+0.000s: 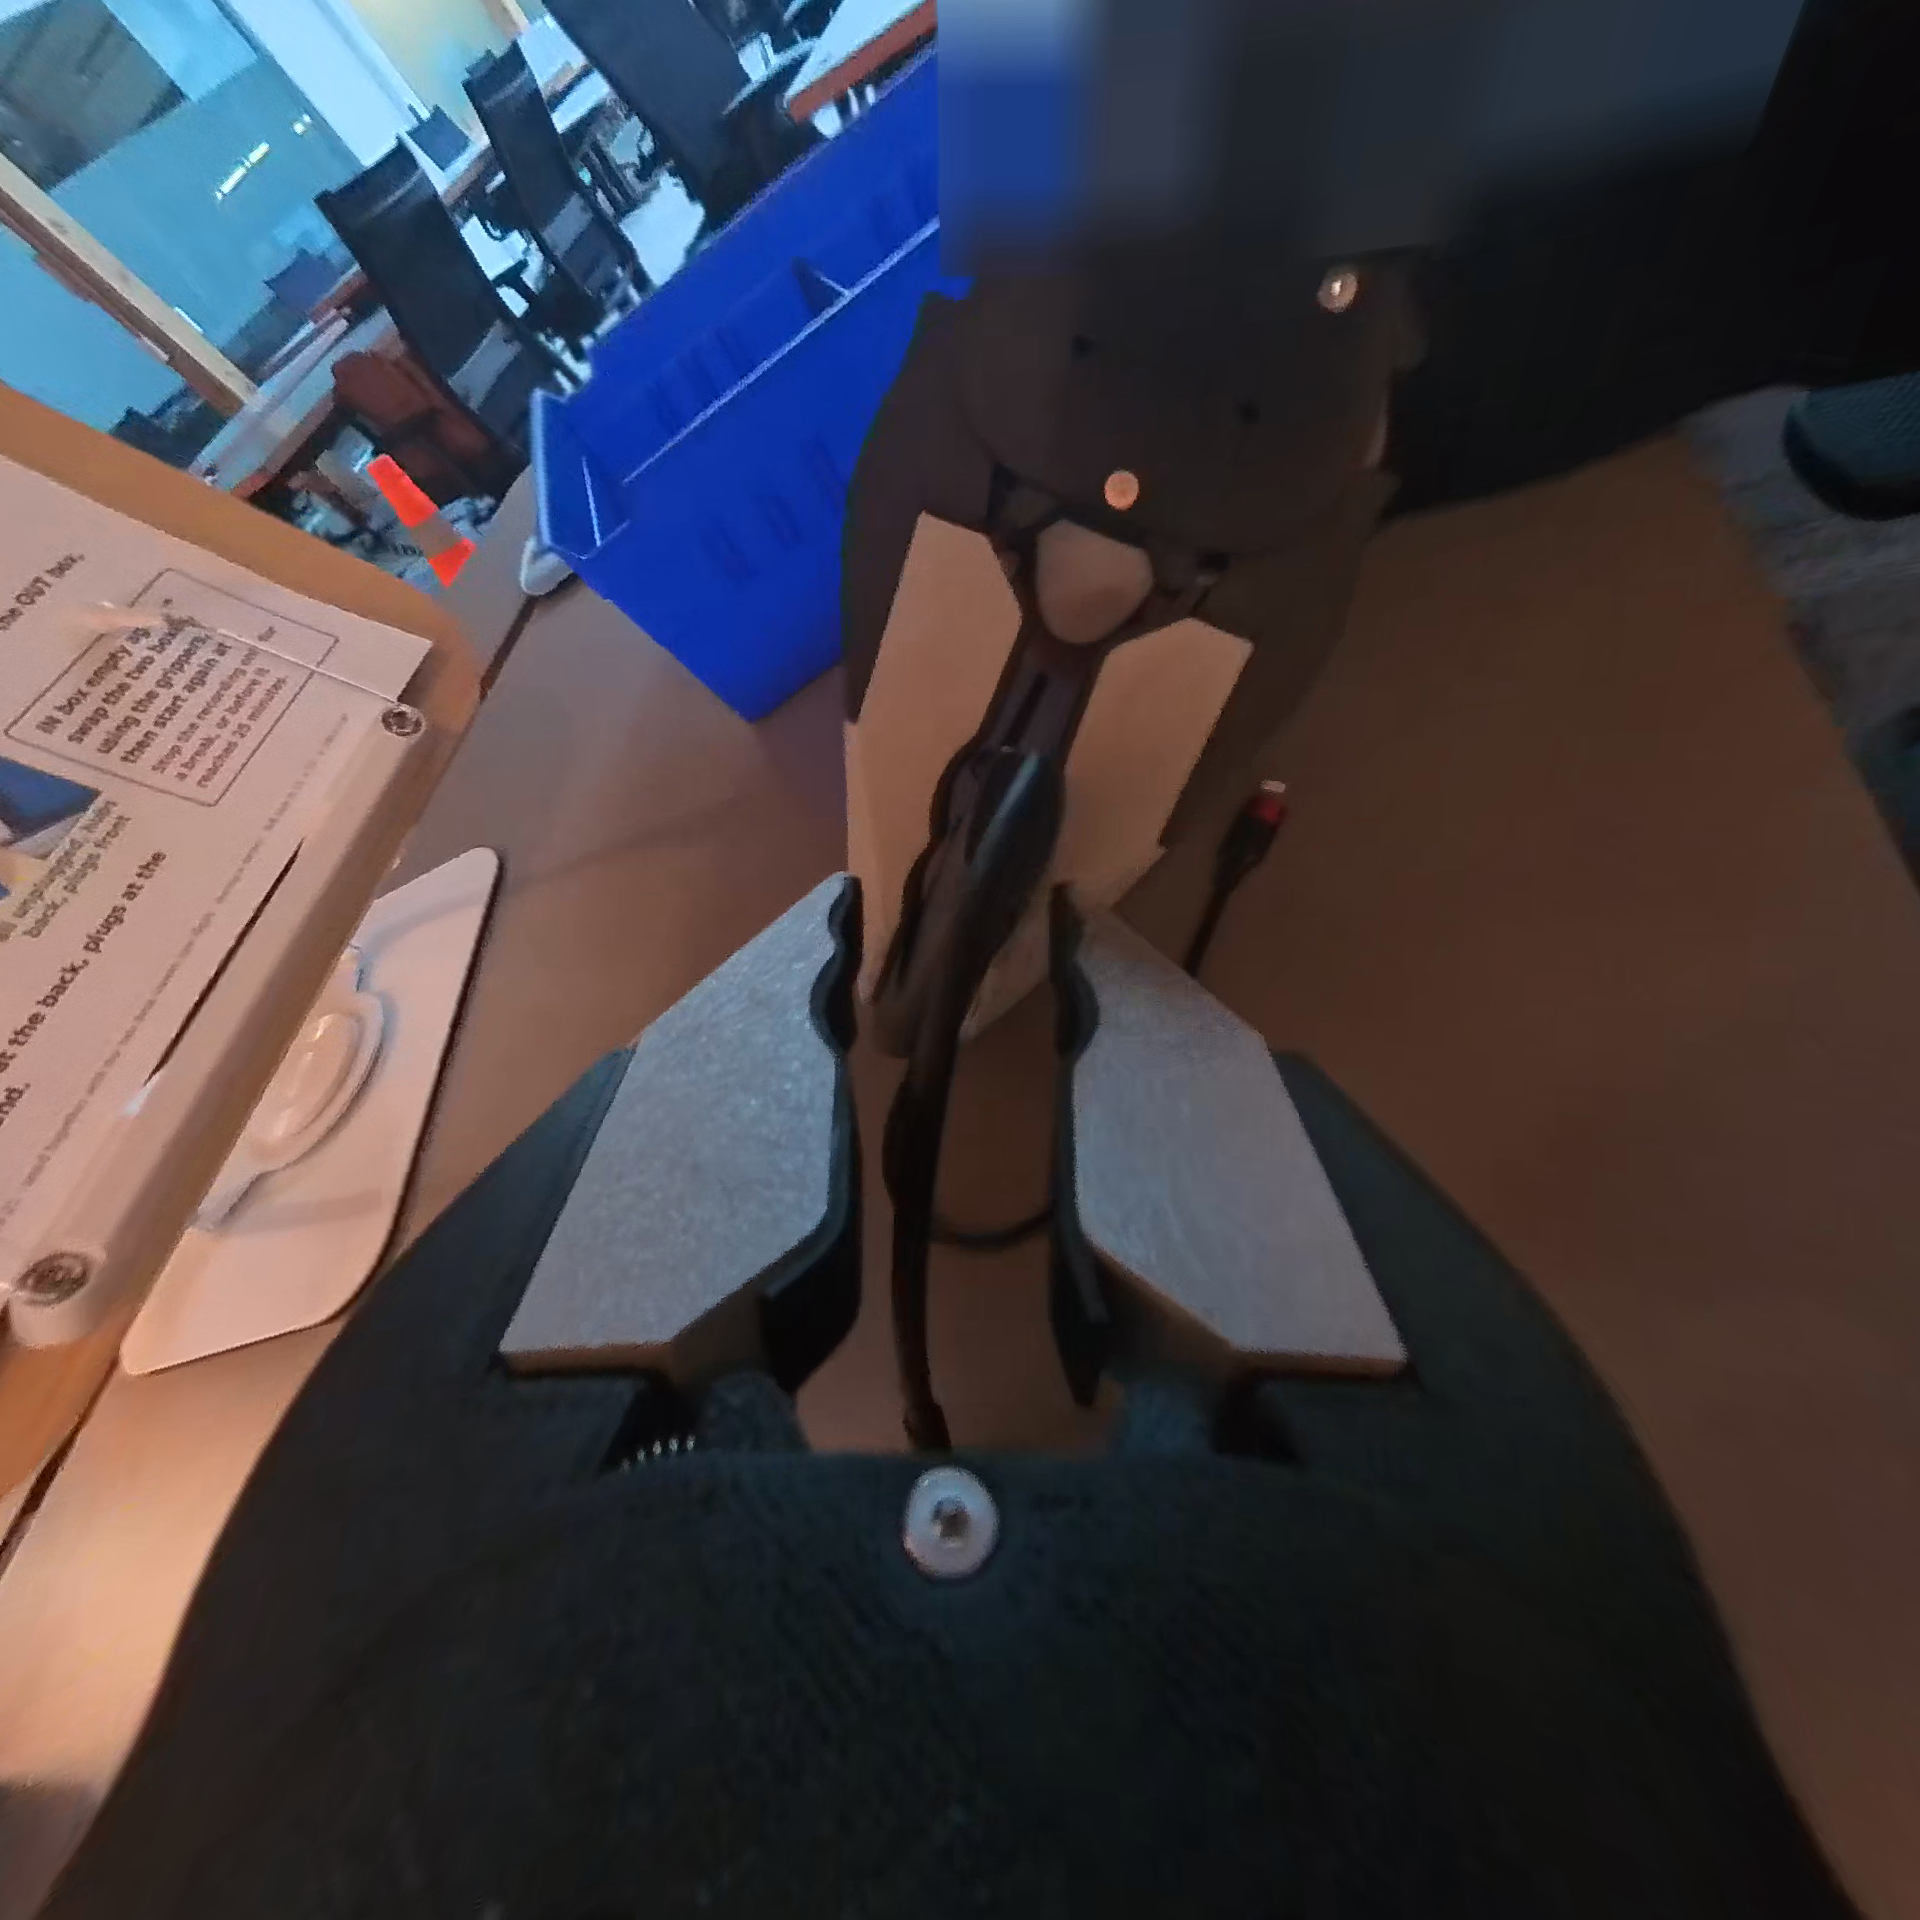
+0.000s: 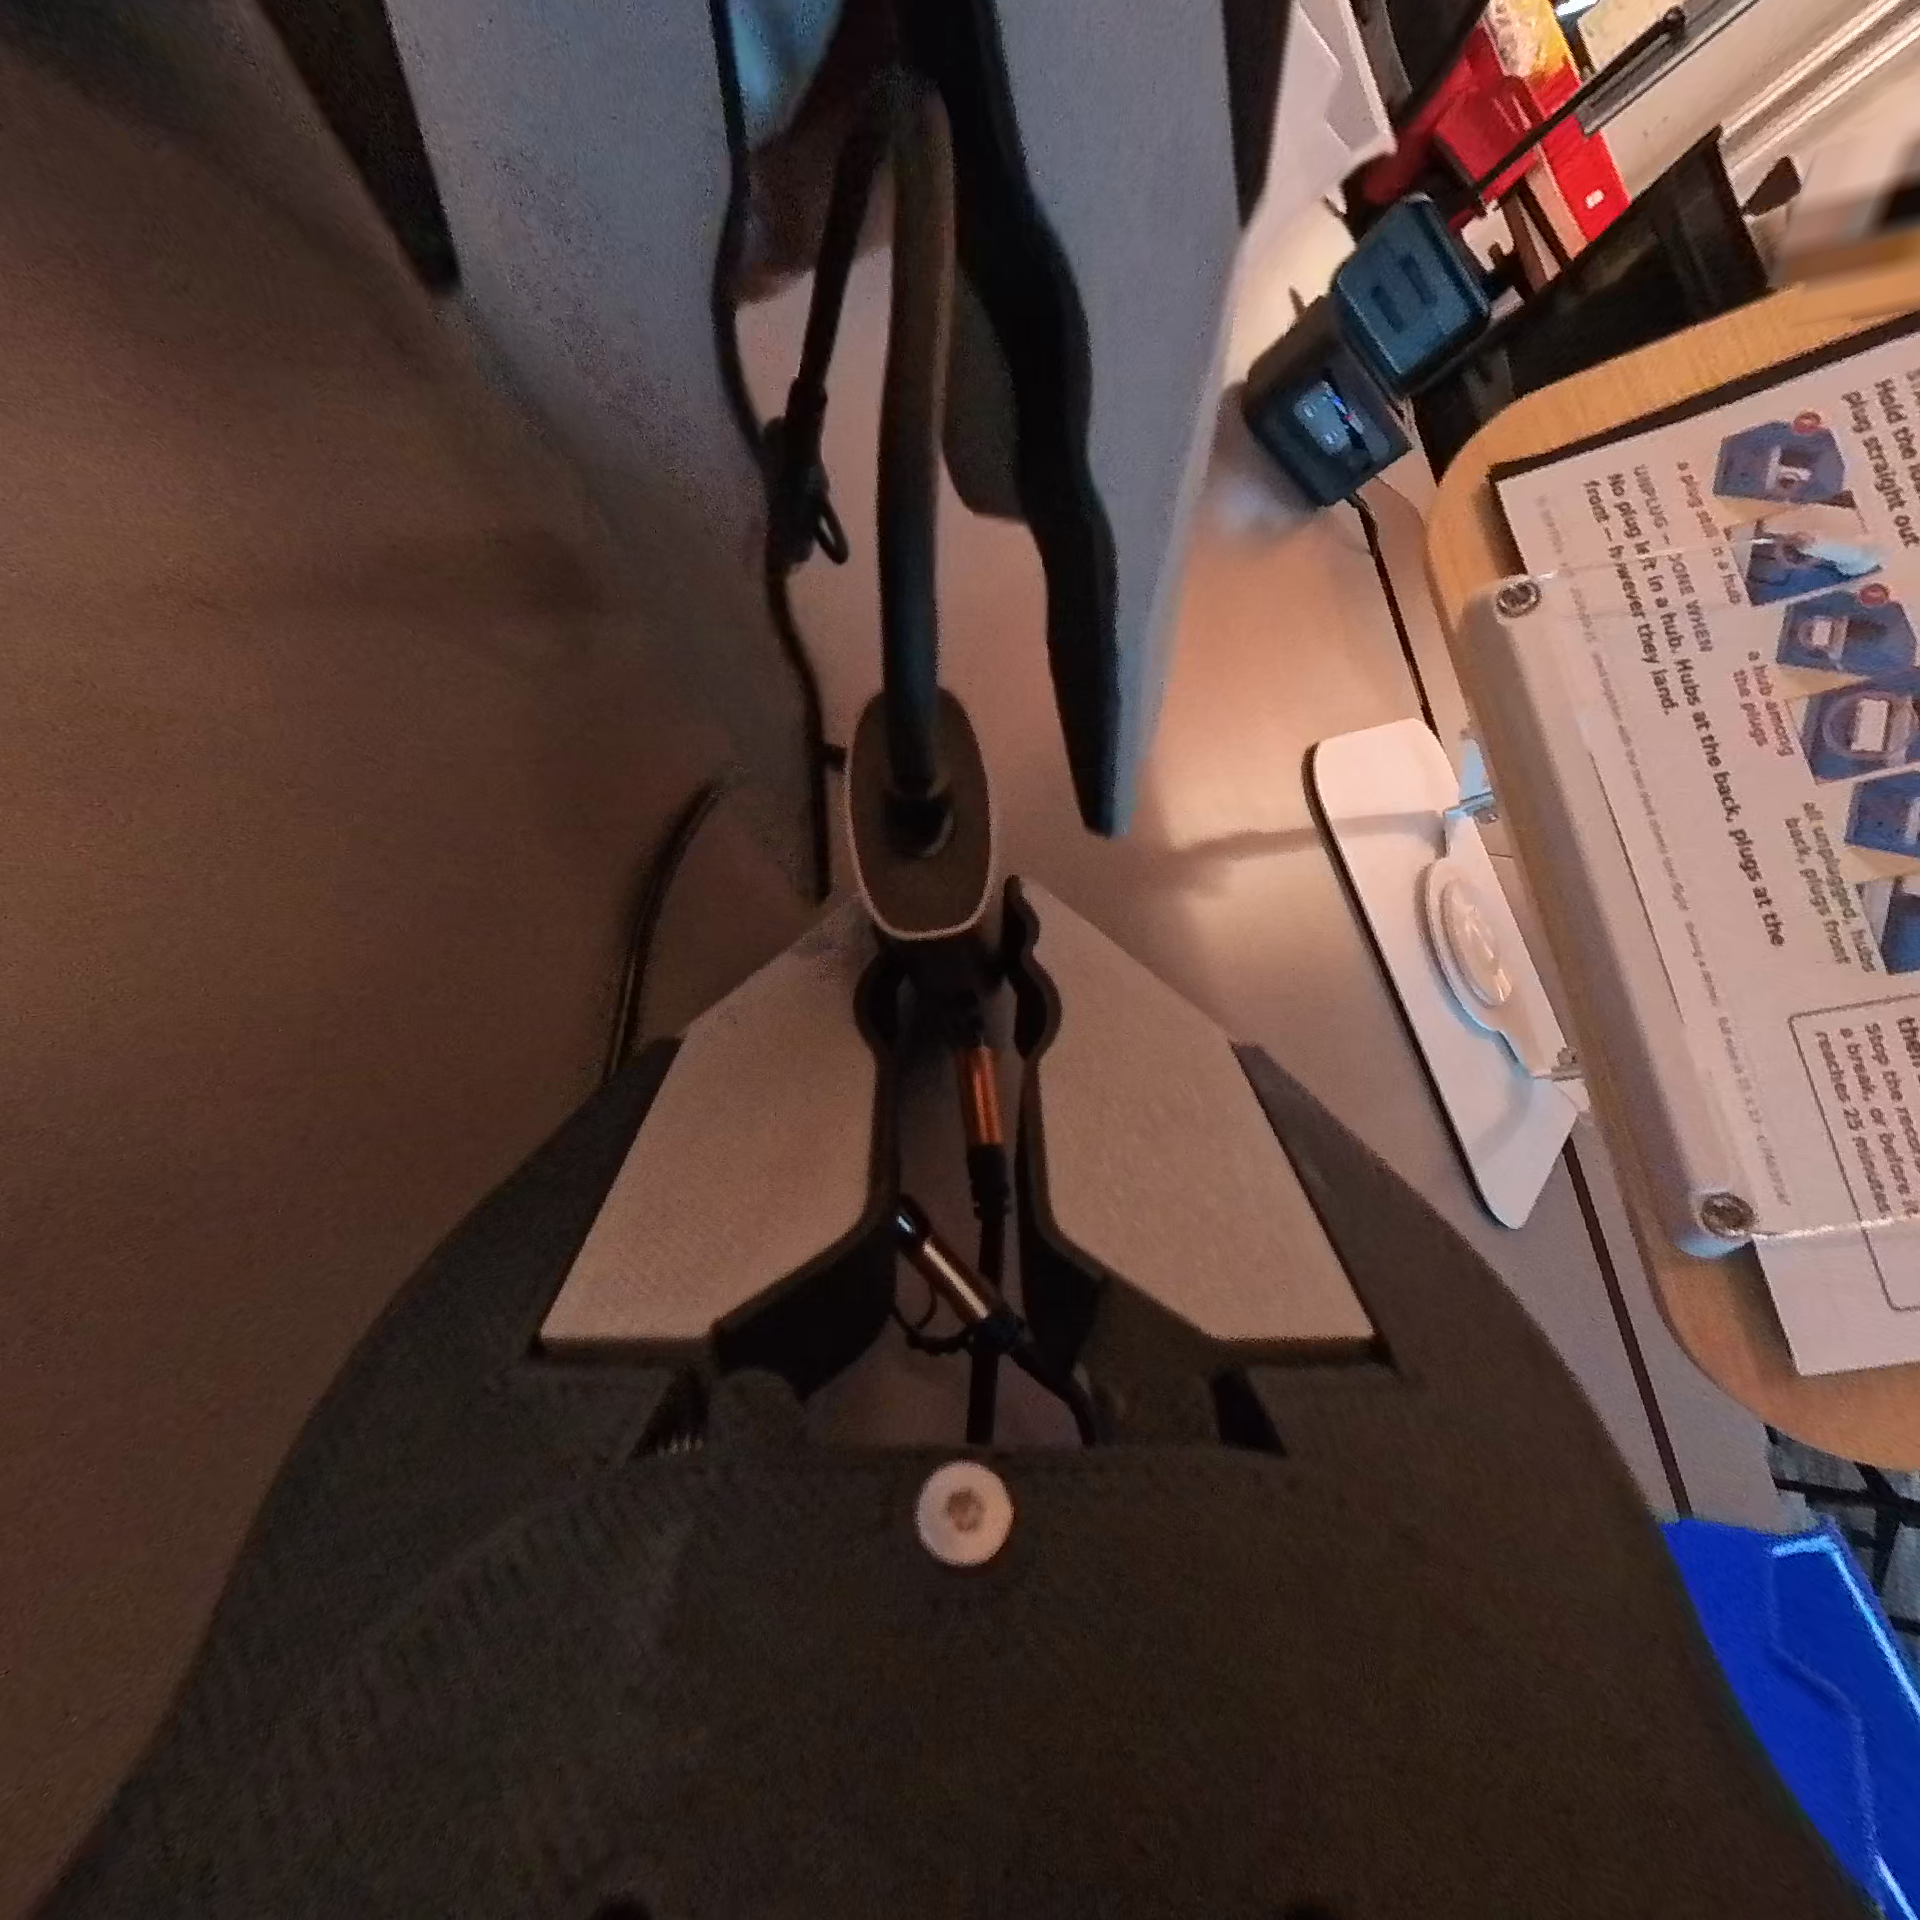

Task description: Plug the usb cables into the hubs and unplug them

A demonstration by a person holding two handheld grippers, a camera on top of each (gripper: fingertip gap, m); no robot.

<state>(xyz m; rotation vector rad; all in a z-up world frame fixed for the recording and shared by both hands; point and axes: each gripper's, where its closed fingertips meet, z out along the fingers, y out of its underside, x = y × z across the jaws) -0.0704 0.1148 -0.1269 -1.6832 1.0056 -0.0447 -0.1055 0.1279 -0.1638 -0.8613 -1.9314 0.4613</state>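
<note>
Right gripper (image 2: 951,971) clenched at its tips on the near end of a flat oval dark hub with pale rim (image 2: 920,847), thick black cable (image 2: 914,520) running straight ahead out of its far end. Left gripper (image 1: 956,977) parted, straddling that cable without pinching, facing the right one head-on. Long axis in line with both grippers; left nearer the cable, right on the hub. A spare red-tipped plug (image 1: 1270,810) lying on the brown tabletop (image 1: 1558,1039) beside.
</note>
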